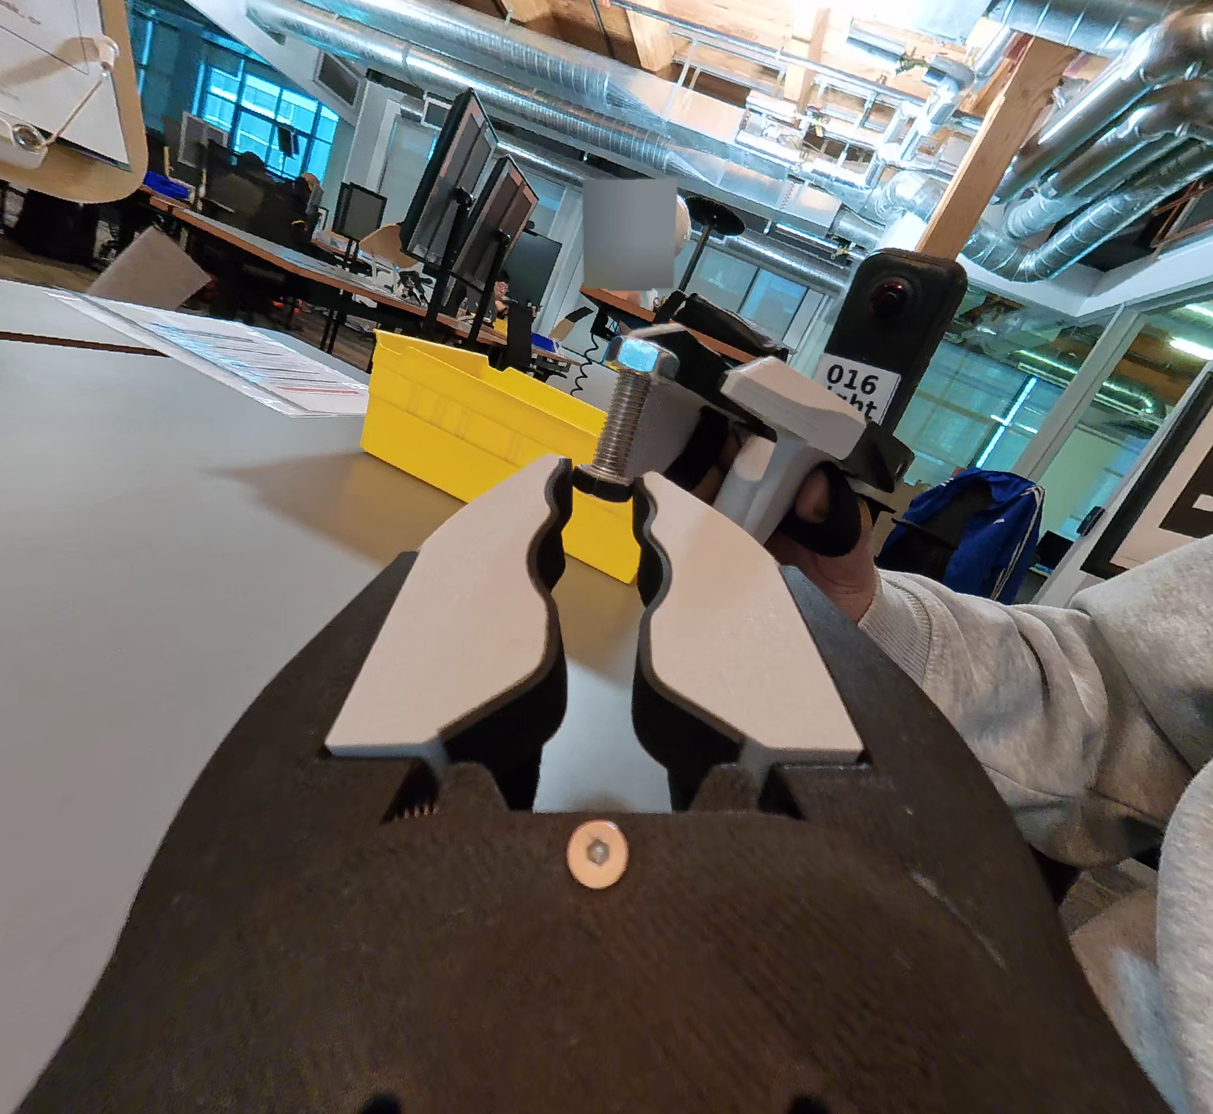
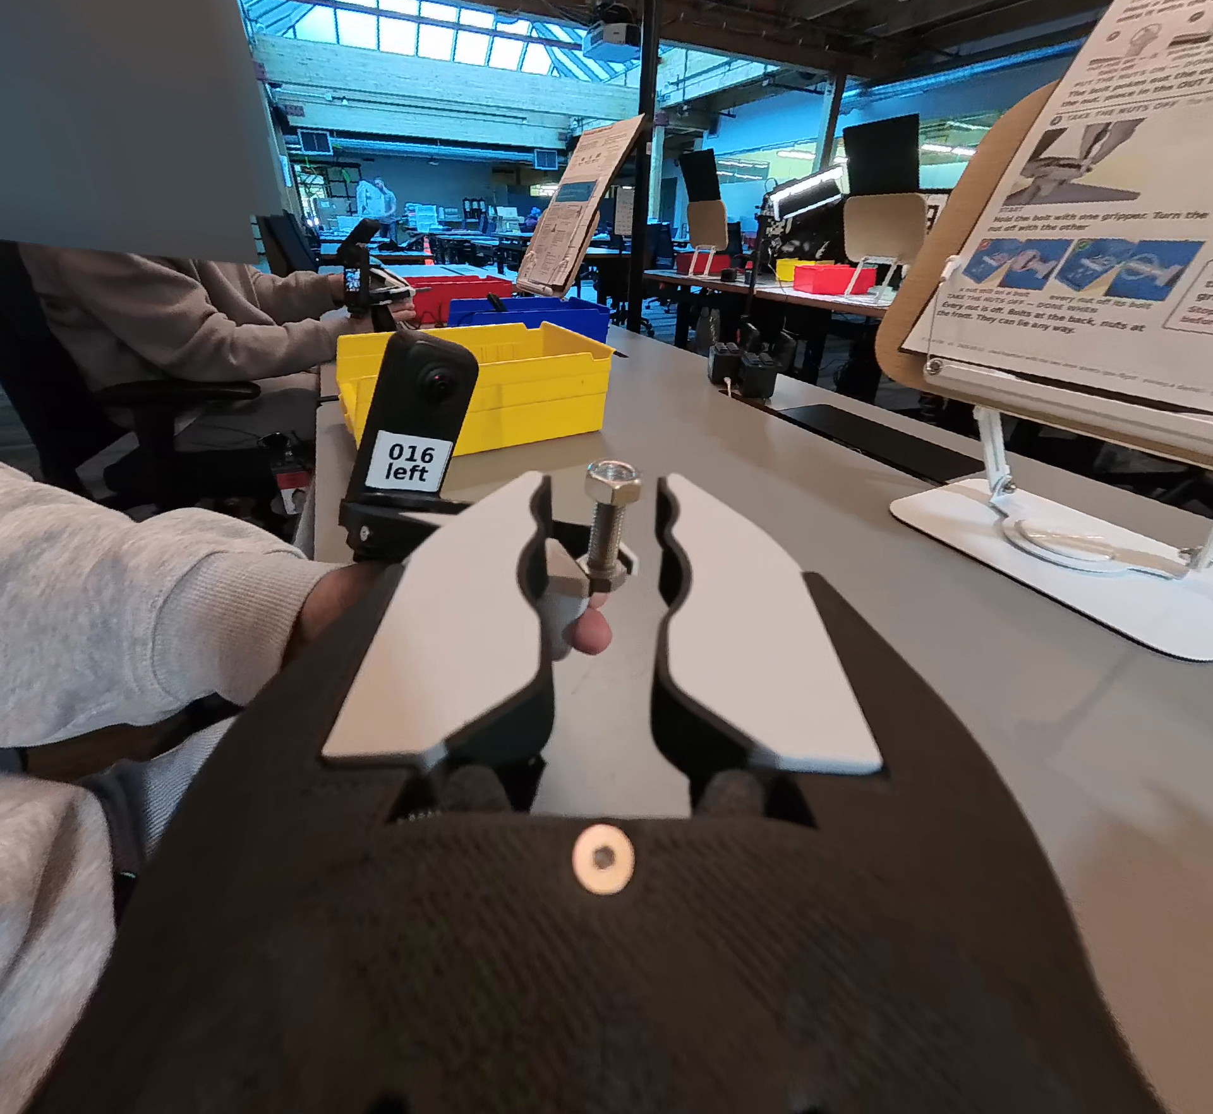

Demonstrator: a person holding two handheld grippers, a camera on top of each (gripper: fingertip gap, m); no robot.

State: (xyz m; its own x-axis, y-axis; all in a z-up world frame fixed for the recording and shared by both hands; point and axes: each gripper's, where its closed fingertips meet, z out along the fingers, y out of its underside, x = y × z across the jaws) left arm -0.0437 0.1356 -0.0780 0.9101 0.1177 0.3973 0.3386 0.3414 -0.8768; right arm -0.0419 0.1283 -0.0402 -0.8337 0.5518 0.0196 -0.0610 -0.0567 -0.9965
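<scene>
Bolt (image 1: 623,420), steel, stiff, slick-threaded, stands upright with its nut (image 1: 600,484) pinched in the left tool (image 1: 598,482); right tool (image 2: 600,515) gapes around it, gripping nothing.

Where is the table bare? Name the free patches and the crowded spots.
Free: the grey table between the yellow bin and the white stand base; also the stretch between the laminated sheet and the left gripper. Crowded: the middle, where the left gripper grips the bolt and the right gripper hovers at it, jaws open.
</scene>
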